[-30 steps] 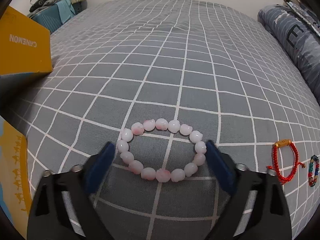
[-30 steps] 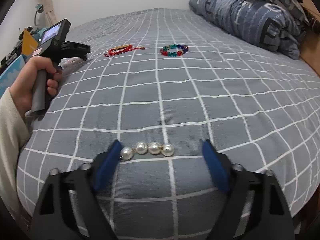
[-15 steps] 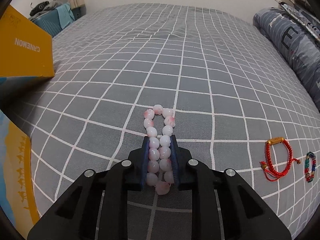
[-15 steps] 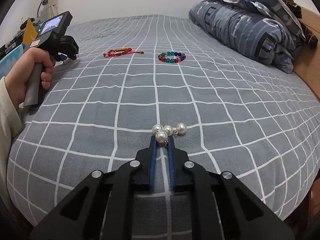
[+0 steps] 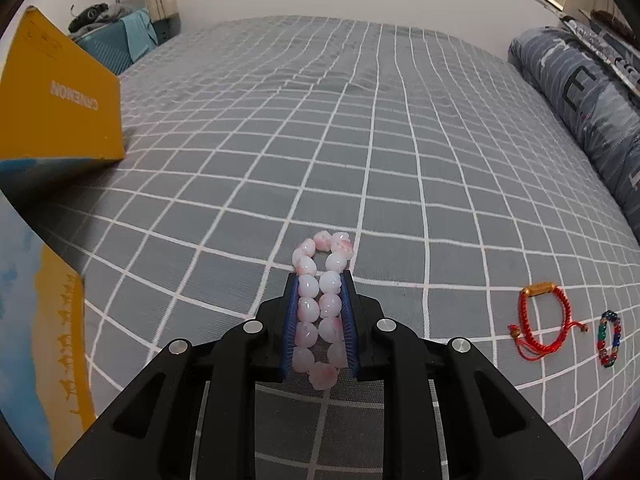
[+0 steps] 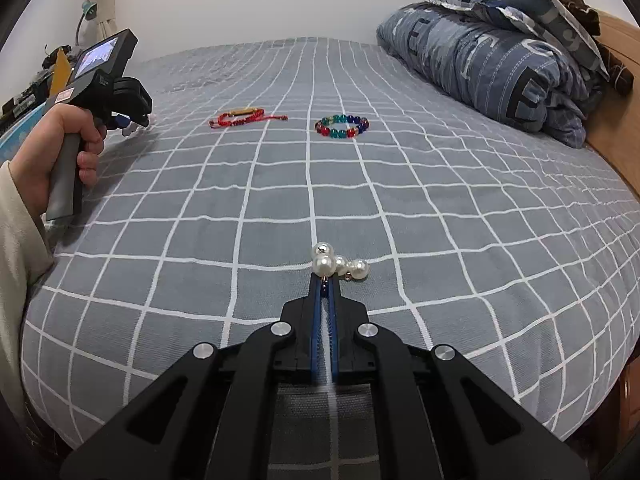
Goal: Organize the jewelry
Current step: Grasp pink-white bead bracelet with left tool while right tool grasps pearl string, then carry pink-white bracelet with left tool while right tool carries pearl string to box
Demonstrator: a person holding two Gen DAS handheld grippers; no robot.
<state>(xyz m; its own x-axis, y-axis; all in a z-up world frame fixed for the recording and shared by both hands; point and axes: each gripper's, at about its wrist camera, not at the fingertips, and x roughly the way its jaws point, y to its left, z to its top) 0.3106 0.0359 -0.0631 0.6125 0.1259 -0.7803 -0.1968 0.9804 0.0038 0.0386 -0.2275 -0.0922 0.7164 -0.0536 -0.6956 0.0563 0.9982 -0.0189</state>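
Note:
My left gripper is shut on a pink-and-white bead bracelet, squeezed into a narrow loop and lifted above the grey checked bed. My right gripper is shut on a short string of white pearls, which sticks out past the fingertips just above the bed. A red cord bracelet and a multicoloured bead bracelet lie on the bed to the right; they also show in the right wrist view, the red one and the beaded one. The left gripper shows at the left there, held by a hand.
A yellow box with an open flap sits at the bed's left edge. A rolled blue-grey duvet lies along the far right by a wooden headboard. A blue suitcase stands beyond the bed.
Both grippers closed, the left on the pink bracelet and the right on the pearls, and have since lifted them a little off the bed.

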